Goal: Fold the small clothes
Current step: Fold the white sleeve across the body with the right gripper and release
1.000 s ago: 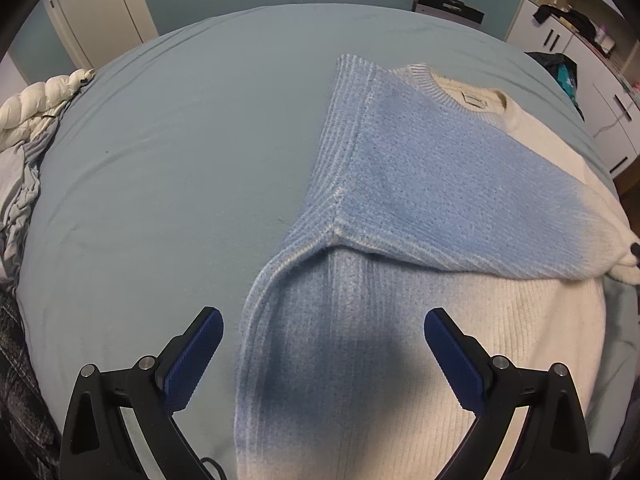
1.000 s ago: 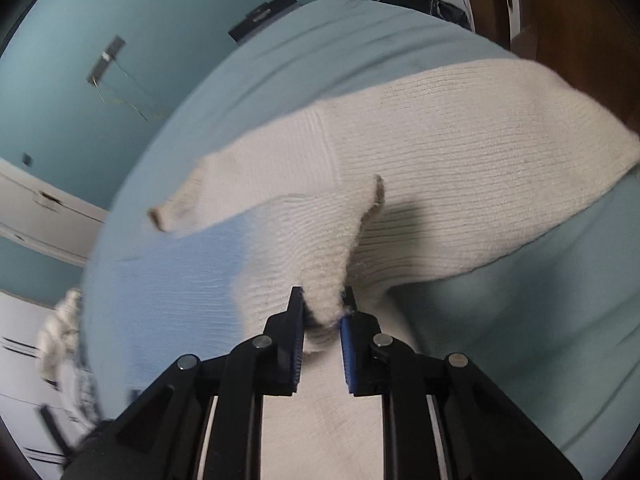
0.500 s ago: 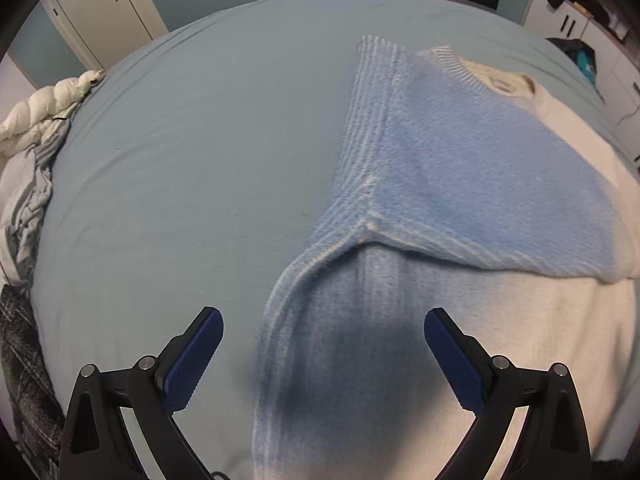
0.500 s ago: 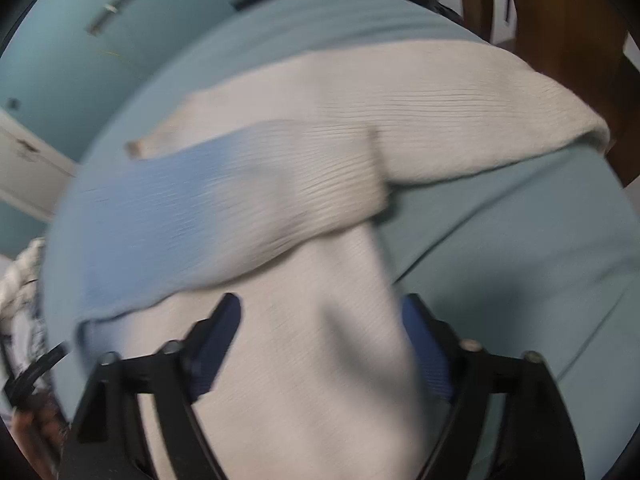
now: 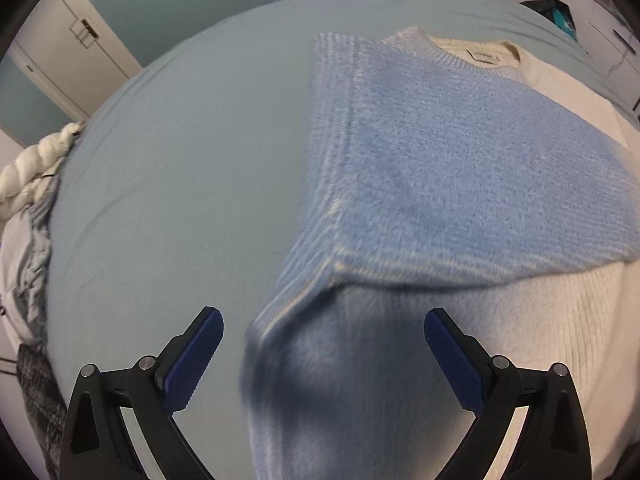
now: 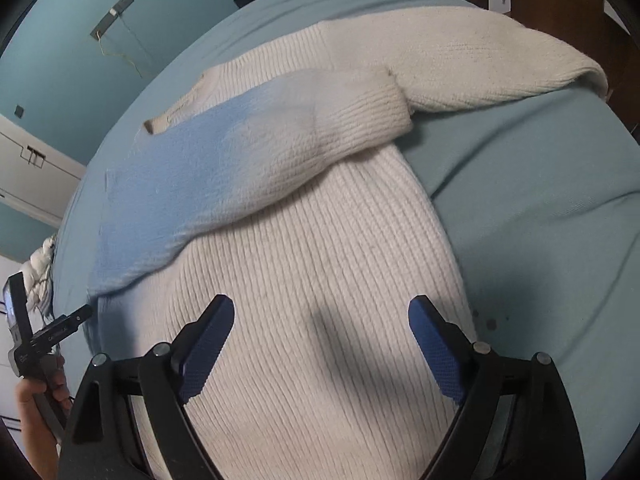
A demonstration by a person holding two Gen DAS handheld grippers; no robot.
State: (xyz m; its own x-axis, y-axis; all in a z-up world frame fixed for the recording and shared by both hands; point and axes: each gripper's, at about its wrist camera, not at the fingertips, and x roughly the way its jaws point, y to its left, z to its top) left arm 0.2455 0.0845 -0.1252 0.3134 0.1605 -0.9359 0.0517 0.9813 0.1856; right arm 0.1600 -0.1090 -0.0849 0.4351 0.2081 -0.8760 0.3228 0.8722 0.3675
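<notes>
- Sweater, blue fading to cream, is lying flat on the bed, neckline at the far end.
- Blue sleeve is already lying folded across the sweater's chest; cream sleeve is still sticking out past the sweater's right edge, so progress looks early, with that sleeve and the body folds left.
- Right claw is hovering over the sweater's lower body, tilting steeply down; jaws have just been opening, now wide, nothing between them.
- Left claw is hanging above the sweater's lower left edge, also pointing steeply down, jaws spread wide, gripping nothing.
- A hand is showing left of the sweater, holding the left tool.
</notes>
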